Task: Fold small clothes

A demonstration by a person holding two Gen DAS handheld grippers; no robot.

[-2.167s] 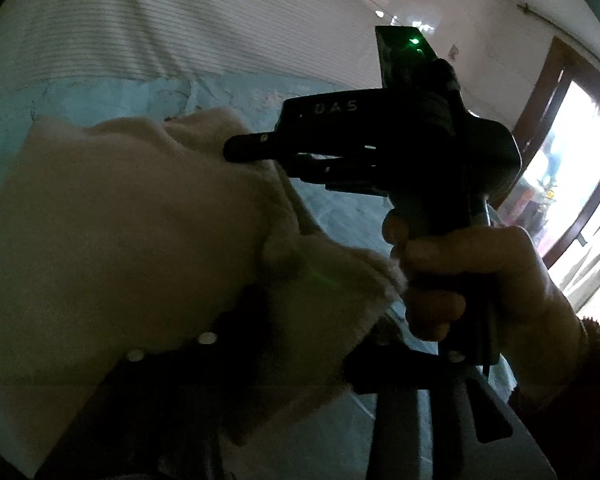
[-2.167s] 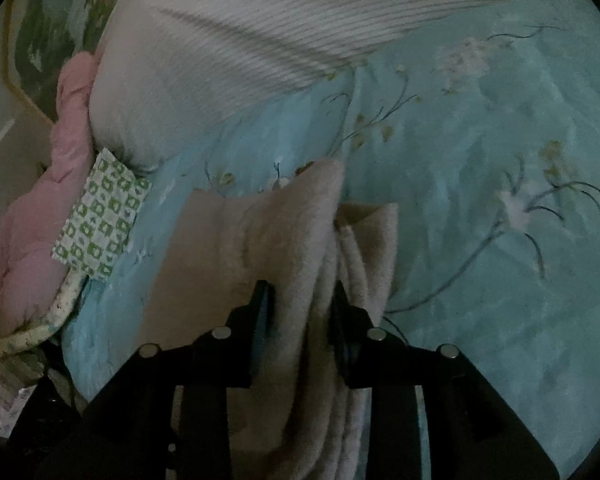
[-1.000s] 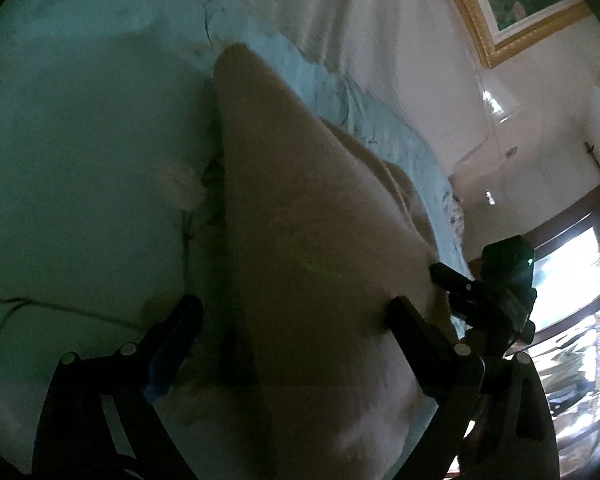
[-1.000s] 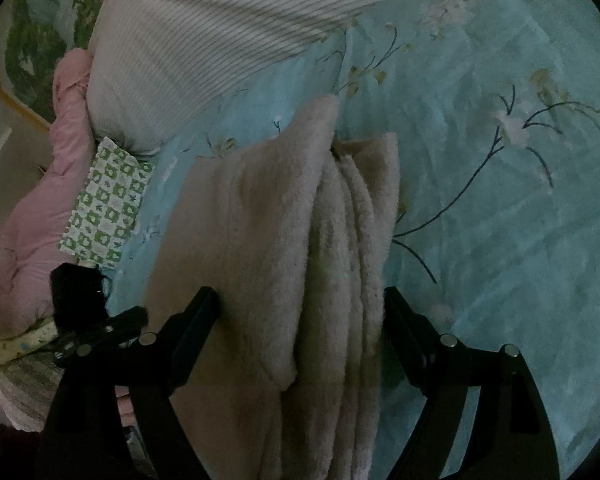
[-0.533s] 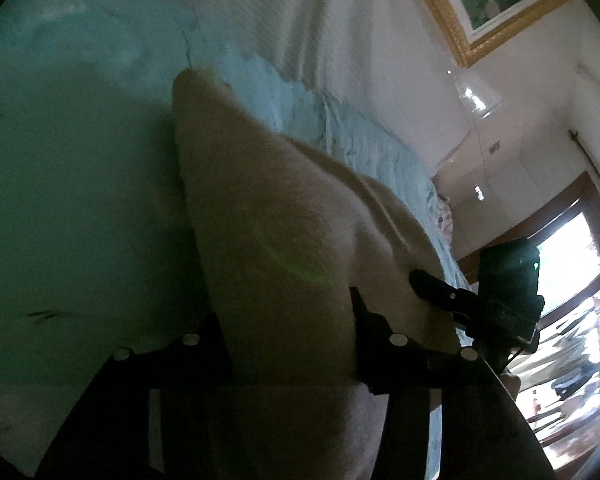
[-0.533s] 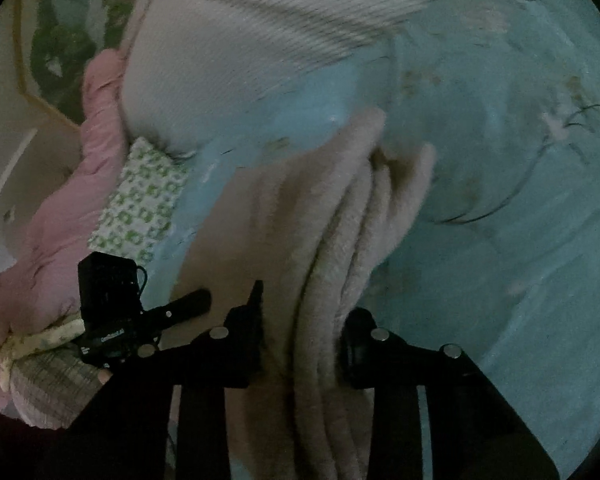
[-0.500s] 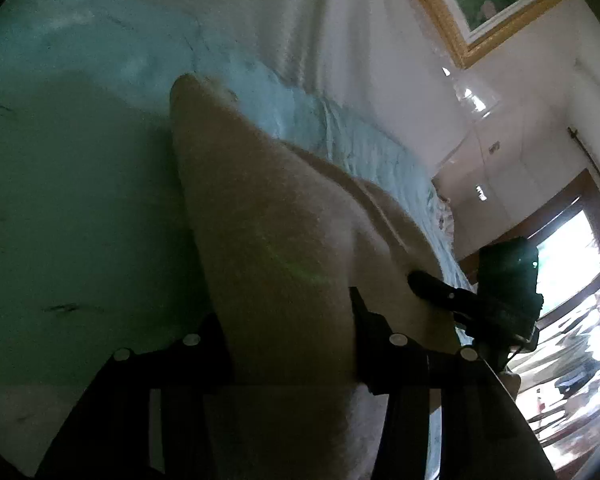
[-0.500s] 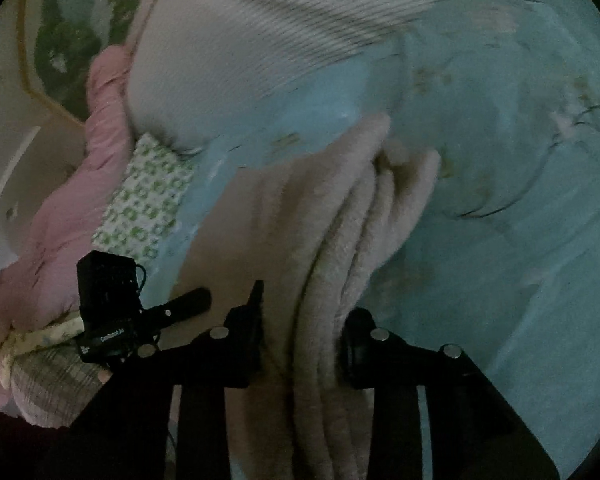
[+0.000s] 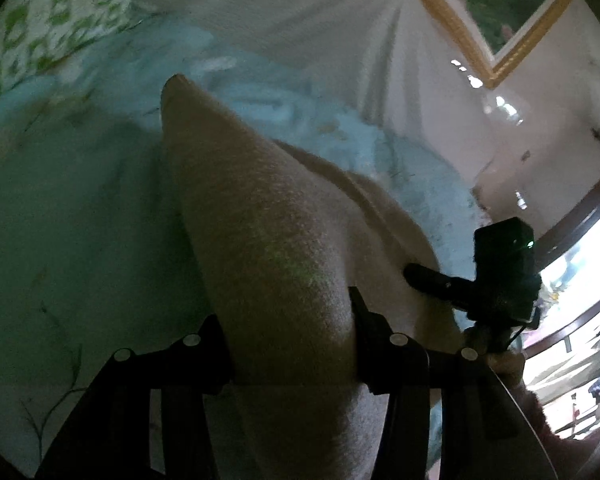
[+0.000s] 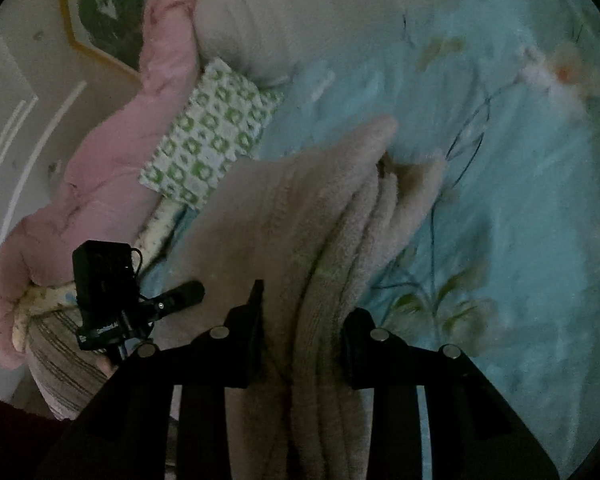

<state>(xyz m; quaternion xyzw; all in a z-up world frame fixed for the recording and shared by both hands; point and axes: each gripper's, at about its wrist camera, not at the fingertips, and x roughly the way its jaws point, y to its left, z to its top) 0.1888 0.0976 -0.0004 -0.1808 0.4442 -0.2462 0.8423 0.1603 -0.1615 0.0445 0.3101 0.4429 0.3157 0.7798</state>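
A thick beige fleece garment [image 9: 268, 240], folded into a stack, is held up over the light blue flowered bedsheet [image 9: 60, 208]. My left gripper [image 9: 288, 332] is shut on one side of the bundle, its pads pressing the fabric. My right gripper [image 10: 300, 320] is shut on the opposite side, where several folded layers of the fleece garment [image 10: 324, 208] show edge-on. Each gripper appears in the other's view: the right gripper [image 9: 496, 284] beyond the garment, the left gripper [image 10: 112, 296] at the lower left. The garment's underside is hidden.
A green and white patterned folded cloth [image 10: 212, 132] lies near a pink quilt [image 10: 112, 152] and a white ribbed pillow [image 10: 300, 12] at the head of the bed. A gold-framed picture [image 9: 500, 12] hangs on the wall; a bright window [image 9: 572, 288] stands at right.
Both grippers closed from wide open onto the folded garment, then carried it across the bed toward the pillow and patterned cloth, which now appear closer in both views.
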